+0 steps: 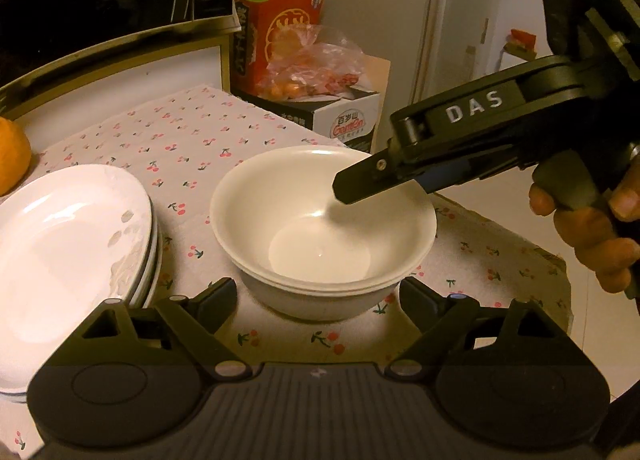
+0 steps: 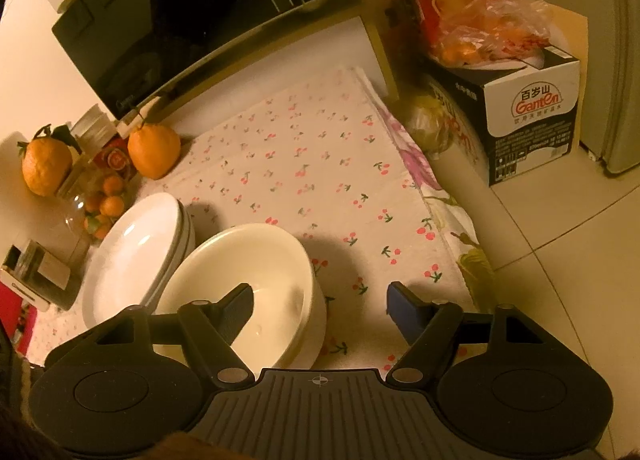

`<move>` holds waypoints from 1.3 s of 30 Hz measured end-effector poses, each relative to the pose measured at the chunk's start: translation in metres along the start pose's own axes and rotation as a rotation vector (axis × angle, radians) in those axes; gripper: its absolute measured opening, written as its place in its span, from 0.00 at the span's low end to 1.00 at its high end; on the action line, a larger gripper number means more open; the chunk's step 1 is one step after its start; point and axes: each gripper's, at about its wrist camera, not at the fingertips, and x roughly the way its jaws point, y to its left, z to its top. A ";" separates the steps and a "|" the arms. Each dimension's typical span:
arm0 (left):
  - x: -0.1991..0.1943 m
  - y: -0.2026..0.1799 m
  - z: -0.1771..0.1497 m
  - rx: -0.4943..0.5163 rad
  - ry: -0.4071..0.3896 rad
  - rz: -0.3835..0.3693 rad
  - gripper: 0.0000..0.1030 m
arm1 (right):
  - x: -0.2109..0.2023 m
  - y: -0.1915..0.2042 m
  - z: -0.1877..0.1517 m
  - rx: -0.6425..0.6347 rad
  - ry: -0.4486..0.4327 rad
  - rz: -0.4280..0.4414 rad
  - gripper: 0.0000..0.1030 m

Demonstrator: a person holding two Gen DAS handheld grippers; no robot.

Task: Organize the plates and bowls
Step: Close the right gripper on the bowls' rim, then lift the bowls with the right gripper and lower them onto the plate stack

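Note:
A stack of white bowls (image 1: 320, 220) stands on the cherry-print cloth (image 1: 180, 140); it also shows in the right wrist view (image 2: 256, 280). A stack of white plates (image 1: 68, 256) lies to its left, also in the right wrist view (image 2: 136, 256). My left gripper (image 1: 316, 300) is open, its fingers either side of the bowls' near side, not touching. My right gripper (image 2: 320, 308) is open above the bowls' right rim, one finger (image 2: 236, 308) over the bowl's inside, the other outside. From the left wrist view it hangs over the bowl (image 1: 360, 184).
A black microwave (image 2: 180, 20) stands behind the cloth. Oranges (image 2: 154, 150) and a glass jar (image 2: 96, 204) sit at the left. A Ganten box (image 2: 532, 116) with a bag of fruit (image 2: 488, 32) stands on the right, beyond the table edge (image 1: 560, 260).

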 end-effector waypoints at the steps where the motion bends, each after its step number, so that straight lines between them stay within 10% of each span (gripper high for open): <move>1: 0.000 0.000 0.000 0.000 -0.001 -0.002 0.83 | 0.000 0.001 0.000 -0.002 0.001 0.000 0.62; 3: 0.000 -0.001 0.001 0.004 -0.002 -0.002 0.83 | 0.002 0.002 0.001 -0.011 0.010 0.003 0.39; 9: -0.003 -0.002 -0.001 0.011 -0.002 -0.003 0.82 | 0.003 0.006 0.000 -0.031 0.020 0.015 0.21; 39: -0.037 0.013 0.022 -0.003 -0.069 0.039 0.76 | -0.023 0.033 0.027 0.009 -0.122 0.097 0.20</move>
